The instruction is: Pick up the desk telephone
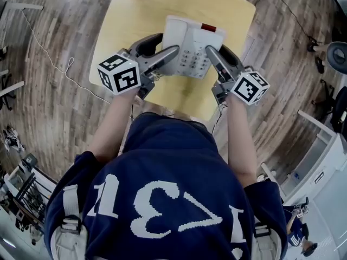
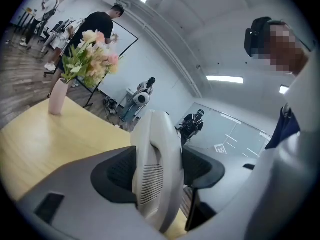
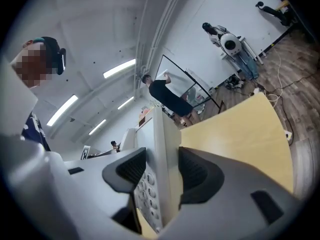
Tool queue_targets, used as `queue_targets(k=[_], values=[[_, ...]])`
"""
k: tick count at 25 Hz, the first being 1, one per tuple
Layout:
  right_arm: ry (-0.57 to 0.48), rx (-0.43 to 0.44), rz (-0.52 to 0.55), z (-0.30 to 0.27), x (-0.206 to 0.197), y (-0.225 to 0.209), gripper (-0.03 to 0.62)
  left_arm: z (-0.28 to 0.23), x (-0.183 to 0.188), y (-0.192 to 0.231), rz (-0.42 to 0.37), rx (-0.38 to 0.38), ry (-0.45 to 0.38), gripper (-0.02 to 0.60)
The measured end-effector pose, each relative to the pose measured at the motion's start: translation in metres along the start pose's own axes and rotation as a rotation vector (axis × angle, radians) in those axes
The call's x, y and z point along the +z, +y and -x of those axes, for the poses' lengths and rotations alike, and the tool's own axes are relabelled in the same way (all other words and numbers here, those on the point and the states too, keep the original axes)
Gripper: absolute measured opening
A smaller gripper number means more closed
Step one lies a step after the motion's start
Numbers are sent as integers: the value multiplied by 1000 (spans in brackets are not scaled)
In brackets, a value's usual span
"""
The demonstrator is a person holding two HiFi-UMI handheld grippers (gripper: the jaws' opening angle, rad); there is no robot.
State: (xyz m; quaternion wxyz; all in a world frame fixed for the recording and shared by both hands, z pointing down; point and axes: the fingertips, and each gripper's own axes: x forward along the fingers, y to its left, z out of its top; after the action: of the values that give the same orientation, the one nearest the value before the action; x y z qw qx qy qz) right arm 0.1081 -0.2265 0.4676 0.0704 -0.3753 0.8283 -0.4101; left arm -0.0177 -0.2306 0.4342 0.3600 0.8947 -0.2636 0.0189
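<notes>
Yellow counter; desk telephone, edges clamped in left tool and right tool; advise level lift, equal pressure.

**Table**: pale yellow top with rounded corners, standing on a floor of grey-brown wood planks.
**Vase**: pink, upright near the table's far edge, holding flowers.
**Cable**: thin and white, trailing across the floor left of the table.
</notes>
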Motion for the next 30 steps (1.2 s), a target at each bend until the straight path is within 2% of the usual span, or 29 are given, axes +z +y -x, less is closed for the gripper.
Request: queue_targets(k=[6,13,23,30], values=[[-48,50,171,-2,58,50,215,15,56,-31,-100,-40,-83,291],[-124,77,304,15,89,99,213,36,87,-72,-201,-69,-157,290],[-173,94,368,24,118,132,213,46,118,-100,-263,-70,-179,290],[-193,101,375,33,118,145,213,54,120,-114,-289,-72,-180,290]])
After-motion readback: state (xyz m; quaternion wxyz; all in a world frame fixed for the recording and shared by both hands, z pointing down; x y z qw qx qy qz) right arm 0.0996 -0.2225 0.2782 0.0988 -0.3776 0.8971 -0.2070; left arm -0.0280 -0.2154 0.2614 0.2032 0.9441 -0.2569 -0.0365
